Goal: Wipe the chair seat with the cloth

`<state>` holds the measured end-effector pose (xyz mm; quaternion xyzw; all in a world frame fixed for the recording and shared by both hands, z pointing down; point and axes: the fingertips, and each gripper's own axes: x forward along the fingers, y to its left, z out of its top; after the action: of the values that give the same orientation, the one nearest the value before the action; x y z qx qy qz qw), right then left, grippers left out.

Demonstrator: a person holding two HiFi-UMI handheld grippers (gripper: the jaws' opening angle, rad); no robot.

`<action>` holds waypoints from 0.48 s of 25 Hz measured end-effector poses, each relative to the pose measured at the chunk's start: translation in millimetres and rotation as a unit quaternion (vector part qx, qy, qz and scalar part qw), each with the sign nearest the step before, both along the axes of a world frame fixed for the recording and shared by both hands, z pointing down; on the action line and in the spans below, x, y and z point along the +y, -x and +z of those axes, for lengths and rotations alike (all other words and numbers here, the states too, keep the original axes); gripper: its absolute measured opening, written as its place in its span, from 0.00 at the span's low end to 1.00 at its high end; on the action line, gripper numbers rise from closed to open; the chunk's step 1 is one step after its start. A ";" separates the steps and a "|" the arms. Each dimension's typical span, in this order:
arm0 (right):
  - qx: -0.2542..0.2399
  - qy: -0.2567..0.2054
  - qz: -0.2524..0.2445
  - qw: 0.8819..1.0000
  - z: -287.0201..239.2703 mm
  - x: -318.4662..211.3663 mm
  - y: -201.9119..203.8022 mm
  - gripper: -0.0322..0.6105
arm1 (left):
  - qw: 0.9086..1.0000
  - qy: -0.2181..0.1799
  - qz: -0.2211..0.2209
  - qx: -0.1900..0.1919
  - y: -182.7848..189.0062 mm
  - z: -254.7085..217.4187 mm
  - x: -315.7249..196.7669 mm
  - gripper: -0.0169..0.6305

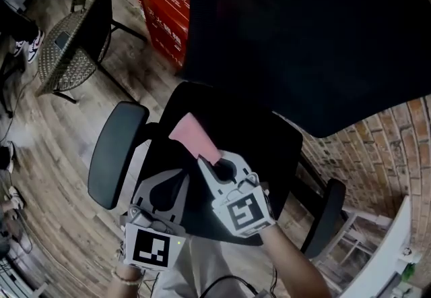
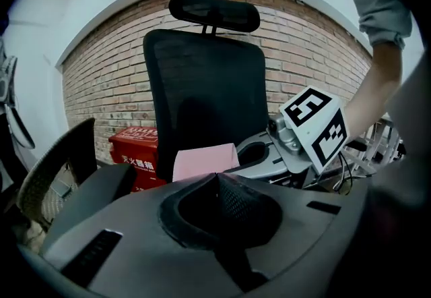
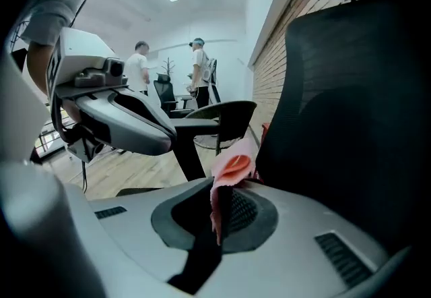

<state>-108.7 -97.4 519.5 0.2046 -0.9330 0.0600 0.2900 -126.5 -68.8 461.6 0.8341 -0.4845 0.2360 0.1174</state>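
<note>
A black office chair fills the head view, its seat [image 1: 269,148] below its tall mesh back [image 1: 303,34]. My right gripper [image 1: 204,160] is shut on a pink cloth [image 1: 191,135], which it holds over the left part of the seat. In the right gripper view the cloth [image 3: 232,167] sticks up in a fold from between the jaws of that gripper [image 3: 219,189]. Just left of it, over the seat's front left edge, my left gripper [image 1: 176,181] is shut with nothing in it. Its own view shows the left gripper [image 2: 217,176] with pads pressed together and the cloth [image 2: 205,160] beyond.
The chair's left armrest [image 1: 116,152] and right armrest [image 1: 324,216] flank the seat. A red box [image 1: 165,3] and a wicker chair [image 1: 67,47] stand on the wood floor behind. A brick wall [image 1: 397,148] runs at right. Two people [image 3: 141,67] stand far off.
</note>
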 end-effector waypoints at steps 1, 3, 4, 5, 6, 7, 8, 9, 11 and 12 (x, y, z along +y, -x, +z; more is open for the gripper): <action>0.003 0.006 -0.006 1.000 10.3 -2.9 5.2 0.13 | 1.000 0.001 -0.002 0.000 2.4 6.9 -0.5 0.05; 0.004 0.022 -0.013 1.000 29.7 -8.2 17.4 0.13 | 1.000 0.004 -0.005 -0.002 8.0 18.8 -0.9 0.05; 0.000 0.027 -0.017 1.000 37.8 -10.9 24.5 0.13 | 1.000 0.008 -0.006 -0.003 10.5 24.6 -0.6 0.05; -0.005 0.030 -0.020 0.999 44.8 -13.5 31.0 0.13 | 1.000 0.015 -0.008 -0.002 11.7 30.6 0.2 0.05; -0.009 0.033 -0.021 0.999 51.6 -15.4 36.4 0.13 | 1.000 0.021 -0.009 0.000 11.9 36.6 1.1 0.05; -0.011 0.038 -0.022 0.999 59.2 -16.4 40.8 0.13 | 1.000 0.026 -0.011 0.002 11.9 42.1 1.5 0.05; -0.010 0.045 -0.022 0.999 67.3 -16.8 45.1 0.13 | 1.000 0.028 -0.013 0.005 12.7 46.8 1.1 0.05; -0.009 0.053 -0.021 0.998 75.2 -16.9 49.6 0.13 | 0.999 0.028 -0.014 0.007 14.3 50.7 0.3 0.05; -0.009 0.070 -0.013 0.997 88.4 -17.3 57.9 0.13 | 0.999 0.029 -0.015 0.007 18.1 57.2 -0.8 0.05; -0.011 0.078 -0.006 0.997 93.6 -18.0 60.7 0.13 | 0.999 0.030 -0.016 0.007 19.6 60.0 -1.2 0.05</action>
<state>-169.4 -115.5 613.1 0.1750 -0.9298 0.1327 0.2954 -146.1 -70.0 521.6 0.8240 -0.4897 0.2428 0.1492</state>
